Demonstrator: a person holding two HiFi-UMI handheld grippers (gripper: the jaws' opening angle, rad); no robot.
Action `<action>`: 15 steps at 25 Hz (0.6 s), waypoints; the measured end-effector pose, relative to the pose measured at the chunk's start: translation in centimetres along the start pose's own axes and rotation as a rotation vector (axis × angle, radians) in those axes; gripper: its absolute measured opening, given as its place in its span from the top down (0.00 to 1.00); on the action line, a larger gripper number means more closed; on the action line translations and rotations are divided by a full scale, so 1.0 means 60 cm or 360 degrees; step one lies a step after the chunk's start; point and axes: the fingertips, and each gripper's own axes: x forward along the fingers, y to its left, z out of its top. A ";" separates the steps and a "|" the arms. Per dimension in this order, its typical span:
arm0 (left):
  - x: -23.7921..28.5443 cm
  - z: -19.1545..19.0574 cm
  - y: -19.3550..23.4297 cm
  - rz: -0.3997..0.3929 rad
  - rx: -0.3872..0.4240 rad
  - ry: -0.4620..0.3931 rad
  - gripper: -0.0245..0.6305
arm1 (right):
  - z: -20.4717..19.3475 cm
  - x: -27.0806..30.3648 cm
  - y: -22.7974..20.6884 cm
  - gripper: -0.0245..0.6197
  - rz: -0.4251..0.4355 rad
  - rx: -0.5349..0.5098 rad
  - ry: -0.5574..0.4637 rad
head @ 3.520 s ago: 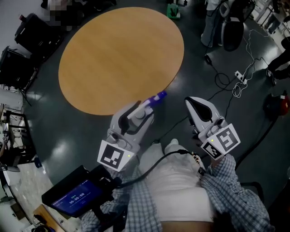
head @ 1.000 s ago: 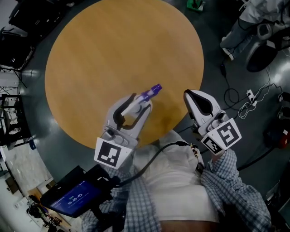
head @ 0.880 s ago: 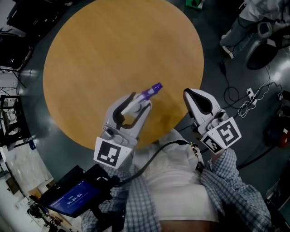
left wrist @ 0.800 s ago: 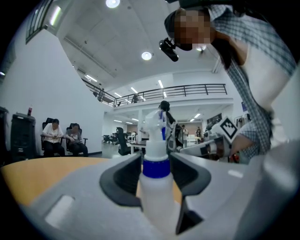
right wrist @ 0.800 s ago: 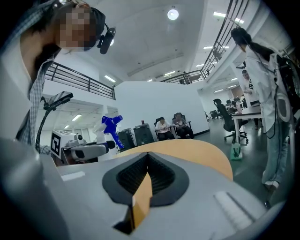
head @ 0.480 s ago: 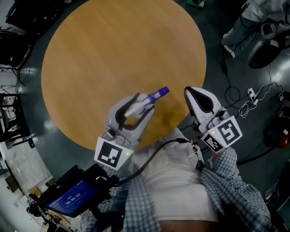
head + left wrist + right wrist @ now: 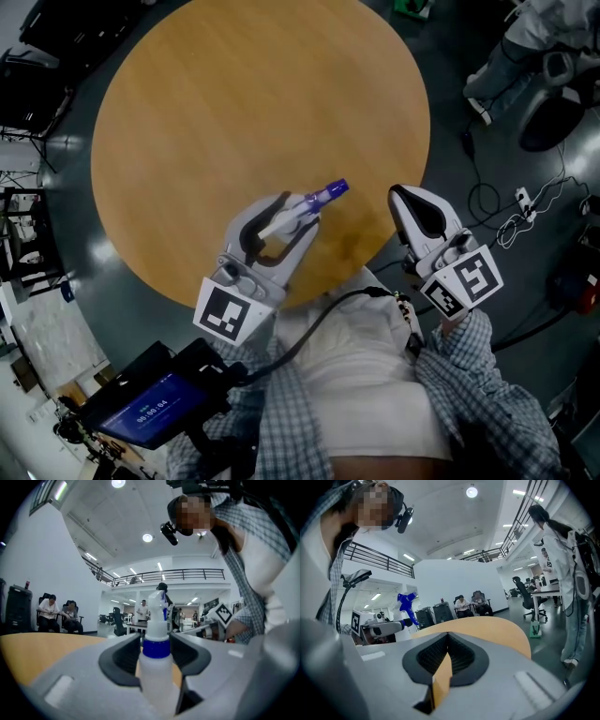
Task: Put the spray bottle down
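Up and over the rim since a few seconds back: the left tongs (image 7: pixel 289 217) and the spray bottle (image 7: pixel 314 199), which hung off the near edge, are now above the wood, and they have hardly shifted in the last second.

Biggest thing in the head view is the round wooden counter (image 7: pixel 234 103), filling the upper half. Below it, at 6 o'clock in the frame, is the person's white top and checked sleeve (image 7: pixel 478 375).

Left tongs sit over the counter's 6 o'clock edge, clamped on the spray bottle (image 7: pixel 154 667). In the left gripper view the dark pads (image 7: pixel 123 656) squeeze it from both sides at the blue collar, and it stands upright between them. Whether its base touches the wood can't be told.

Right tongs (image 7: pixel 406 197) hover just off the rim at the counter's 4 o'clock, well apart from the bottle. In the right gripper view, they (image 7: pixel 447 637) are closed tip to tip on nothing.

Smallest: the purple nozzle (image 7: pixel 335 189), pointing to 2 o'clock.
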 end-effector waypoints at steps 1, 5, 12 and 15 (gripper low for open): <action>0.001 0.002 0.003 0.0012 -0.0023 -0.0013 0.68 | 0.002 0.000 -0.001 0.95 -0.0003 0.0001 -0.0001; 0.010 0.017 0.013 0.0051 -0.0088 -0.0079 0.64 | 0.010 -0.002 -0.006 0.95 -0.0016 0.0011 0.0005; 0.027 0.001 0.007 0.0046 -0.0053 0.0050 0.56 | 0.020 -0.003 -0.015 0.95 -0.0003 0.0029 0.0035; 0.016 0.007 -0.003 0.0072 -0.0019 0.0088 0.56 | 0.034 -0.012 -0.007 0.95 0.0016 0.0023 0.0029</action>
